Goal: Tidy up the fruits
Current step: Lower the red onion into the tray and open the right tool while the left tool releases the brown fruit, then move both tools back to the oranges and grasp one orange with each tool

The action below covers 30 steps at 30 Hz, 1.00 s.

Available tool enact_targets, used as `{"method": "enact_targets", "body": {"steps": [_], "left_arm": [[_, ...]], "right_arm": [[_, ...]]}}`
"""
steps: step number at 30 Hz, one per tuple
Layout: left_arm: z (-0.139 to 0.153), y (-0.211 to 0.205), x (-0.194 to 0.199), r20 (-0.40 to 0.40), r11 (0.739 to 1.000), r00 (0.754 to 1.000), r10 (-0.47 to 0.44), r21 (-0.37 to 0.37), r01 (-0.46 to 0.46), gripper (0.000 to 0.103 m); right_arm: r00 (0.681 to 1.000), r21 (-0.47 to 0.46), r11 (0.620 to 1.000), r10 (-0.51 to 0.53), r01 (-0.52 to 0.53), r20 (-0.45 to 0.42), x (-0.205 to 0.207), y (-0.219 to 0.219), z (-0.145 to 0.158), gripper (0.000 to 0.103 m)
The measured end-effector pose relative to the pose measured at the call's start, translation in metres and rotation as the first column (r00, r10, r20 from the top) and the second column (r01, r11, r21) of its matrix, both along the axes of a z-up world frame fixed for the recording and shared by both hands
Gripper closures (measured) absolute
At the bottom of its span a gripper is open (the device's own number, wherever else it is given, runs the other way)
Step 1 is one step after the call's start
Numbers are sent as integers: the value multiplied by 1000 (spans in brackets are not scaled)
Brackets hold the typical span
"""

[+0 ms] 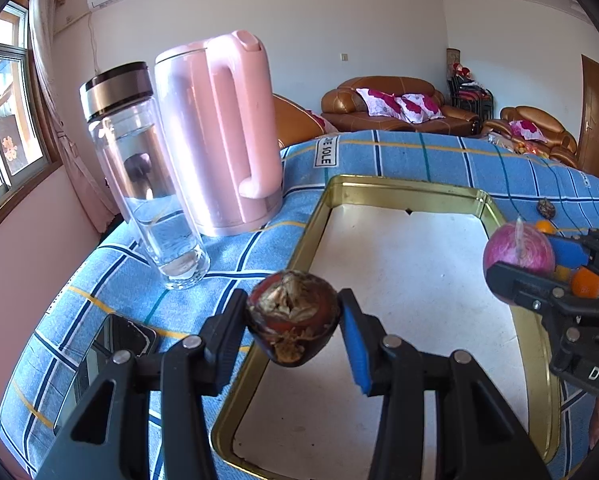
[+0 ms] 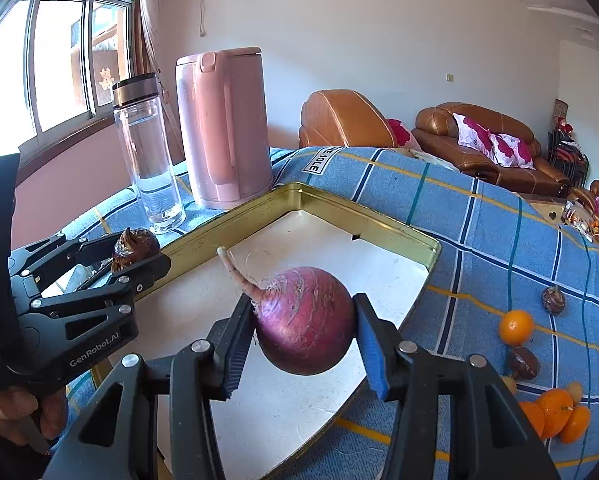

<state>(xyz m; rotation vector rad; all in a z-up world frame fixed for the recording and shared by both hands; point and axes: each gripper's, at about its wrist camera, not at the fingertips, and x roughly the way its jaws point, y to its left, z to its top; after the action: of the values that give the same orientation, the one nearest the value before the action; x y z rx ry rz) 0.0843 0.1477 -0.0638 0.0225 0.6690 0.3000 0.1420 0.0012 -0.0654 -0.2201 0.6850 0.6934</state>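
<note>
My left gripper (image 1: 293, 322) is shut on a dark brown water chestnut (image 1: 292, 317), held over the near left rim of a gold-rimmed tray (image 1: 317, 216) with a white floor. In the right wrist view that left gripper (image 2: 133, 254) with the chestnut (image 2: 134, 249) shows at the left. My right gripper (image 2: 304, 326) is shut on a round purple radish (image 2: 305, 320) with a pale root tail, above the tray (image 2: 363, 220). In the left wrist view the radish (image 1: 517, 250) hangs at the tray's right edge. Oranges (image 2: 516, 327) and more chestnuts (image 2: 553, 300) lie on the blue checked cloth to the right.
A pink kettle (image 1: 219, 136) and a clear glass bottle (image 1: 143, 172) with a metal lid stand left of the tray. A dark phone (image 1: 111, 356) lies on the cloth near my left gripper. Brown sofas (image 1: 399, 110) stand behind the table. A hand (image 2: 39, 416) holds the left gripper.
</note>
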Motion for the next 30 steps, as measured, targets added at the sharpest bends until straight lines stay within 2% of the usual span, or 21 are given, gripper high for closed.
{"method": "enact_targets", "body": {"steps": [21, 26, 27, 28, 29, 30], "left_arm": [[-14, 1, 14, -54, 999, 998, -15, 33, 17, 55], [-14, 0, 12, -52, 999, 998, -25, 24, 26, 52], [-13, -1, 10, -49, 999, 999, -18, 32, 20, 43], [-10, -1, 7, -35, 999, 999, -9, 41, 10, 25], [-5, -2, 3, -8, 999, 1000, -8, 41, 8, 17], [-1, -3, -2, 16, 999, 1000, -10, 36, 9, 6]], "right_arm": [[999, -45, 999, 7, -10, -52, 3, 11, -24, 52], [998, -64, 997, 31, -35, -61, 0, 15, -30, 51], [997, -59, 997, 41, -45, -68, -1, 15, -30, 48], [996, -42, 998, 50, -54, -80, -2, 13, -28, 45], [995, -22, 998, 56, -58, -83, -3, 12, -25, 39], [995, -6, 998, 59, -60, -80, -5, 9, -21, 38]]}}
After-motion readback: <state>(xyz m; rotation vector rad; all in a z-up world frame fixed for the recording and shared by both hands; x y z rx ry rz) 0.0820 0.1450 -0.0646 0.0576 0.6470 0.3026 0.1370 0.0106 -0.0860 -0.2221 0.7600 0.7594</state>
